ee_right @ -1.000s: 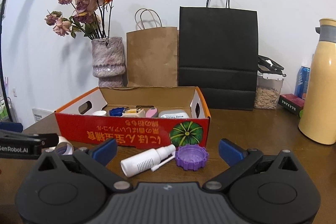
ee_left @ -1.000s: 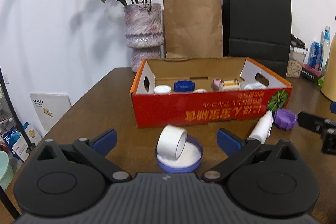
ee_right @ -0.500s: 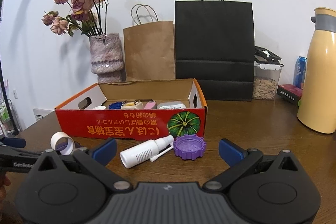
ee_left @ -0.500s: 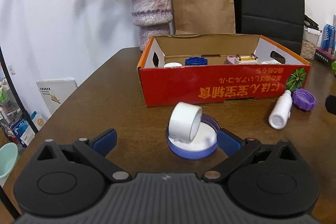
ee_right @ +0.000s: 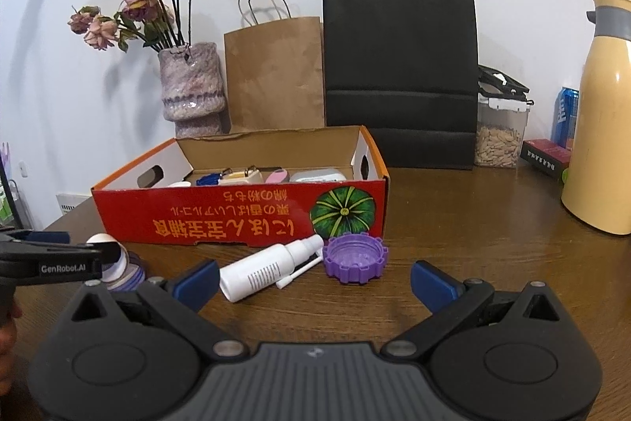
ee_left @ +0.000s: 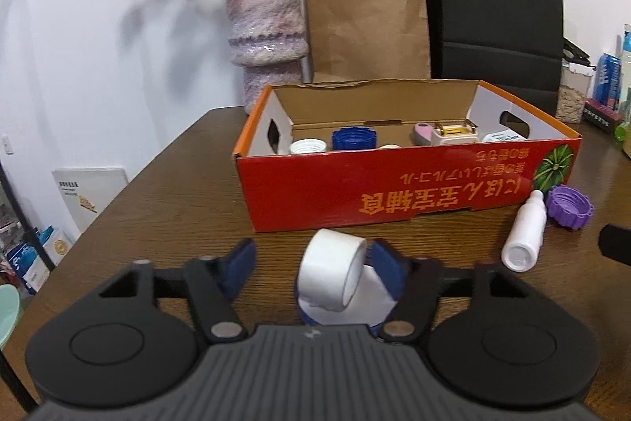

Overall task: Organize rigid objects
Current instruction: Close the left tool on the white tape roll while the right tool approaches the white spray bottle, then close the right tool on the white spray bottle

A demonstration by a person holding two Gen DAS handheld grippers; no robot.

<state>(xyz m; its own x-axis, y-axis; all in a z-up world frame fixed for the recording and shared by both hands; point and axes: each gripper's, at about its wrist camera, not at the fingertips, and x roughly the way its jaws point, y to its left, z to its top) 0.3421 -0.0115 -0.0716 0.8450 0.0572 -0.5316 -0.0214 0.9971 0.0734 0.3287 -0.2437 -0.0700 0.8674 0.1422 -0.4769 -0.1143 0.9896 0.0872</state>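
- The left gripper (ee_left: 309, 261) is seen low over the table (ee_left: 165, 200), its jaws having just been closing; a tape roll (ee_left: 333, 273) lies between them.
- The roll is tilted, propped on a blue-rimmed lid (ee_left: 370, 302). The right-hand pad (ee_left: 388, 269) is seen just beside or touching the roll's rim; which cannot be told. The left-hand pad (ee_left: 240, 263) is clearly apart from it, so the roll is not yet clamped.
- Beyond the roll stands a red box (ee_left: 394, 192), already holding caps and small items.
- A white bottle (ee_right: 272, 269) and a purple cap (ee_right: 355, 257) lie on the table just before the box's front wall.
- The right gripper (ee_right: 315, 277) is held with jaws spread wide and nothing between the pads; bottle and cap lie ahead of them.
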